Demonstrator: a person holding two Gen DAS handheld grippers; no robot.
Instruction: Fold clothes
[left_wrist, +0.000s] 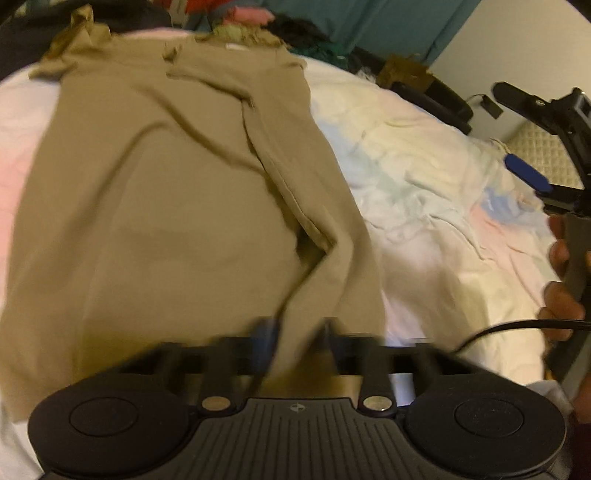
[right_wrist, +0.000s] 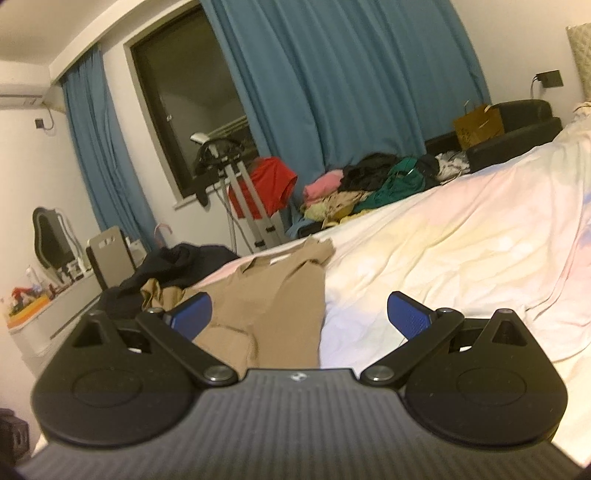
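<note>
We pinch tan shirt (left_wrist: 177, 206) hem in left gripper (left_wrist: 295, 332), shirt spread on bed (left_wrist: 424, 192) toward twelve o'clock. Right gripper (right_wrist: 299, 317) wide, empty. Risk: thin hem slips out, fold collapses.

A tan garment (left_wrist: 166, 206) lies spread flat on the pale bedsheet (left_wrist: 424, 192). One long fold crosses it, its near edge bunched.

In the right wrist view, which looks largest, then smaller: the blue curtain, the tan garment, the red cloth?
1. blue curtain
2. tan garment, near the camera
3. red cloth, farther away
</note>
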